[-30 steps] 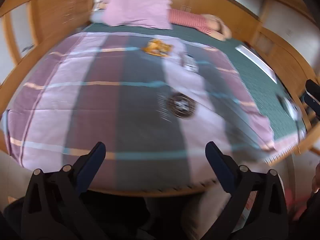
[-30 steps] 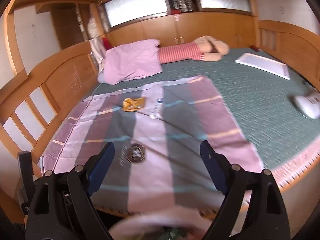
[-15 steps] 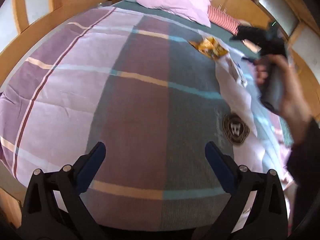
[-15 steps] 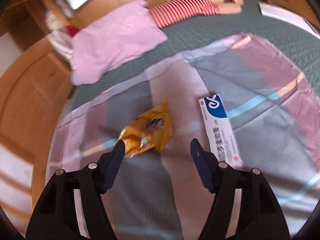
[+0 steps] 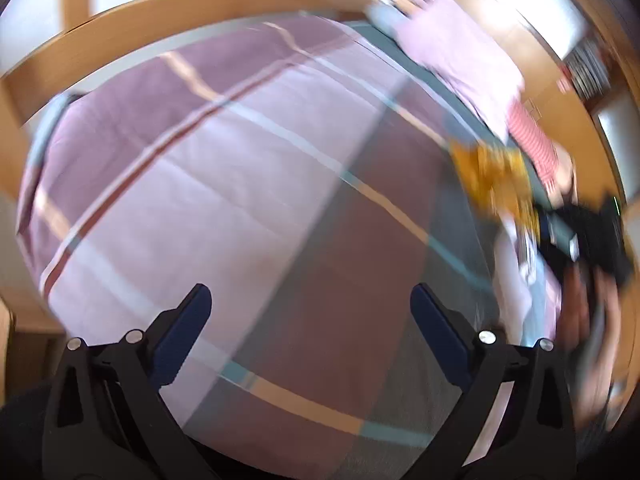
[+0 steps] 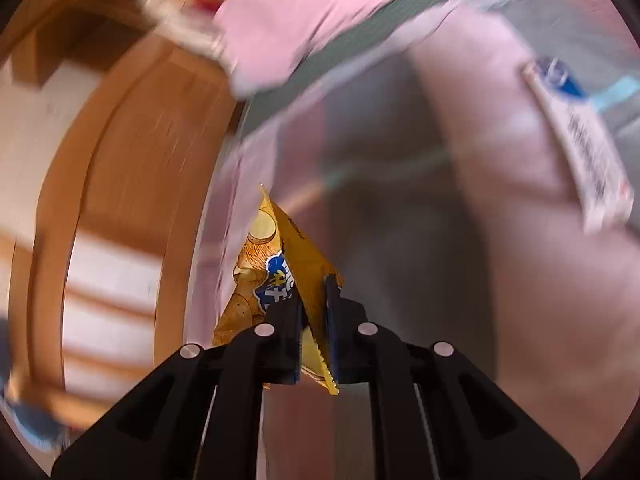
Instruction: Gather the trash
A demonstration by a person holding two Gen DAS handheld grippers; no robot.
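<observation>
My right gripper (image 6: 313, 292) is shut on a yellow snack wrapper (image 6: 276, 264) and holds it above the checked blanket (image 6: 460, 240). The wrapper also shows in the left wrist view (image 5: 496, 176), blurred, with the right gripper (image 5: 536, 216) behind it at the right. My left gripper (image 5: 310, 304) is open and empty over the near part of the blanket (image 5: 240, 184). A white and blue medicine box (image 6: 580, 136) lies on the blanket to the right of the wrapper.
A wooden bed rail (image 5: 160, 12) runs along the far left edge. A pink pillow (image 5: 460, 48) and a striped stuffed toy (image 5: 536, 140) lie at the head of the bed. The wooden frame (image 6: 120, 160) shows left of the wrapper.
My right gripper has closed on the yellow wrapper and lifted it off the blanket. My left gripper has swung left toward the bed rail, still open.
</observation>
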